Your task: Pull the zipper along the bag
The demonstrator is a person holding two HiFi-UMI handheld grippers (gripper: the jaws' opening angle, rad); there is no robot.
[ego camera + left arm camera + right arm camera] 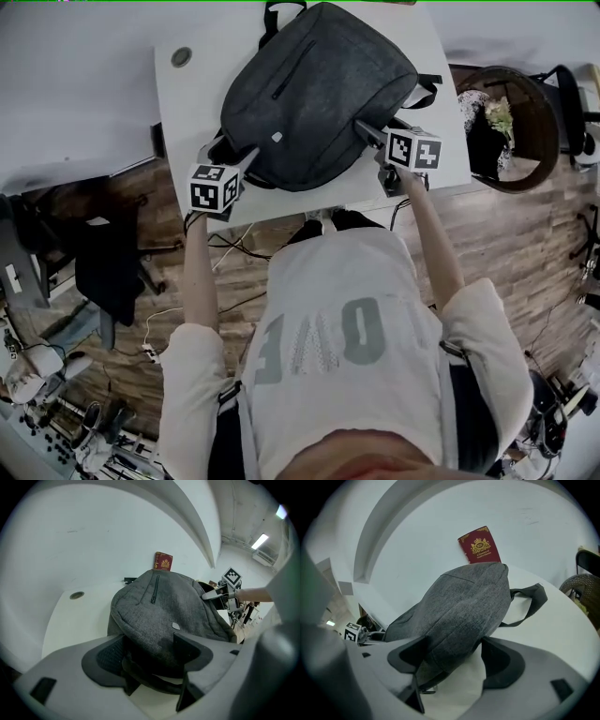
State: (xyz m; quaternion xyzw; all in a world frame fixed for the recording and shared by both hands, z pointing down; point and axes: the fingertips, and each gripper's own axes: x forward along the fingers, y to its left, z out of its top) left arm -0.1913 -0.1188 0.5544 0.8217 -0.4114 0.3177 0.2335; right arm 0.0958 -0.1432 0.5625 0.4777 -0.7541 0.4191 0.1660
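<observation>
Wide open, my left claw [149,645] straddles the dark grey fabric backpack [314,89] at its 7 o'clock edge on the white surface [197,103]; my right claw [454,657], equally open, brackets the 4 o'clock corner. Approach step, nothing gripped: next I must pinch the zipper pull, possibly that small metal tab [425,692].

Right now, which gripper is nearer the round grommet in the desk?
Left. The left gripper is at the backpack's near-left edge, on the grommet's side; the right gripper is across the backpack, at its right edge.
</observation>
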